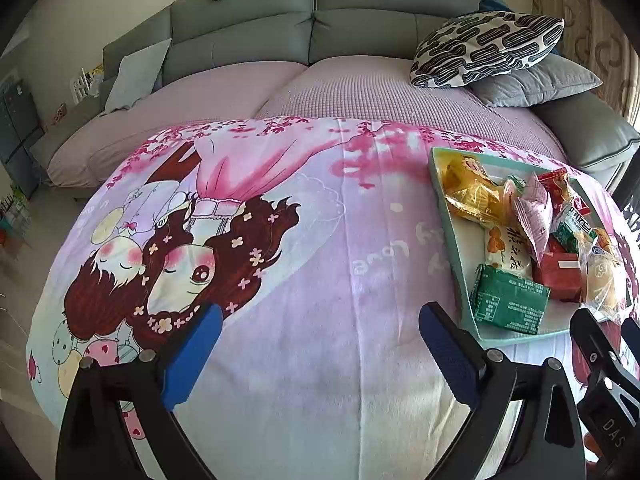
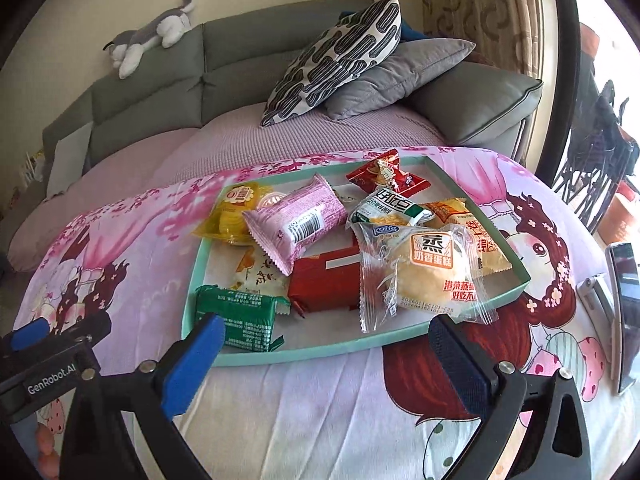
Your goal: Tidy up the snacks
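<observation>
Snacks sit heaped in a shallow teal tray (image 2: 516,282) on the tabletop, which is covered w/ a pink cartoon cloth (image 2: 320,400); tray is toward the right side of the cloth, sofa (image 2: 160,80) behind. Pile is loose & overlapping: clear-wrapped cake (image 2: 424,276) lies on top of a red pack (image 2: 324,284) & hangs over the tray's near rim; pink pack (image 2: 296,224) leans across a yellow pack (image 2: 236,216); green pack (image 2: 240,320) lies flat in the near left corner. Right gripper (image 2: 324,364) hovers just short of the near rim, fingers spread wide, nothing between them. Left gripper (image 1: 320,356) is over bare cloth beside the tray, fingers also spread & empty. Risks, as I judge them: crinkly slick wrappers could slip from a pinch; pulling a lower pack would prob. drag or tip whatever rests on it, maybe out over the low rim; squeezing the cake hard could crush it. Cloth looks loose, so a nudge on the tray may slide or bunch it. Both grippers are close together near that corner, so they could bump. A phone (image 2: 624,312) lies near the right edge, w/in reach of a careless swing.
</observation>
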The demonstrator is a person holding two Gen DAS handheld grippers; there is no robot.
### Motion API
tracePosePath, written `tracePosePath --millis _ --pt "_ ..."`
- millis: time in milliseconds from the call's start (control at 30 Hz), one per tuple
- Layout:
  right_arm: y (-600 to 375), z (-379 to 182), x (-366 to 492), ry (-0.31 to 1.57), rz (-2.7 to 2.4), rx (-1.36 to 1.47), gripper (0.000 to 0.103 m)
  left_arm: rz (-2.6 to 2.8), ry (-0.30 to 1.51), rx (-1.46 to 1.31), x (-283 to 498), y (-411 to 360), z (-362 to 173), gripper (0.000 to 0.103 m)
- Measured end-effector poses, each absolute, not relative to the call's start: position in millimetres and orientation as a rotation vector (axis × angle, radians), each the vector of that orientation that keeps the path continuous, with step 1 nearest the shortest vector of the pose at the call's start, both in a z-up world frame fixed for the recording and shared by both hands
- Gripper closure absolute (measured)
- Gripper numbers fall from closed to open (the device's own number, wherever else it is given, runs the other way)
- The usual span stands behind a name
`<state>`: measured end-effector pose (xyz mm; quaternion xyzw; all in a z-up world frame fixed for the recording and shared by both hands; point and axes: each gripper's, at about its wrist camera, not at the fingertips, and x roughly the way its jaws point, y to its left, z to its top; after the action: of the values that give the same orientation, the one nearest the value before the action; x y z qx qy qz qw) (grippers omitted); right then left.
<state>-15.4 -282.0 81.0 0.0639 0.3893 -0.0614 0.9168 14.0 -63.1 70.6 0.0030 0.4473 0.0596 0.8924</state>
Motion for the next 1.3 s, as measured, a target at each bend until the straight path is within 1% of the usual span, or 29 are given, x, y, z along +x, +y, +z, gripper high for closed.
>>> tracePosePath --millis 467,633,1300 --pt "-268 70 -45 0.837 -0.092 0.094 0.000 0.117 0.971 0.030 -16 -54 54 0.004" --pt "-269 69 -44 0.829 -0.084 0.090 0.000 0.131 0.981 0.053 -13 -56 51 0.004" --pt "-273 59 -32 0.849 -0.118 0.071 0.000 0.131 1.004 -0.004 5 -47 33 0.004"
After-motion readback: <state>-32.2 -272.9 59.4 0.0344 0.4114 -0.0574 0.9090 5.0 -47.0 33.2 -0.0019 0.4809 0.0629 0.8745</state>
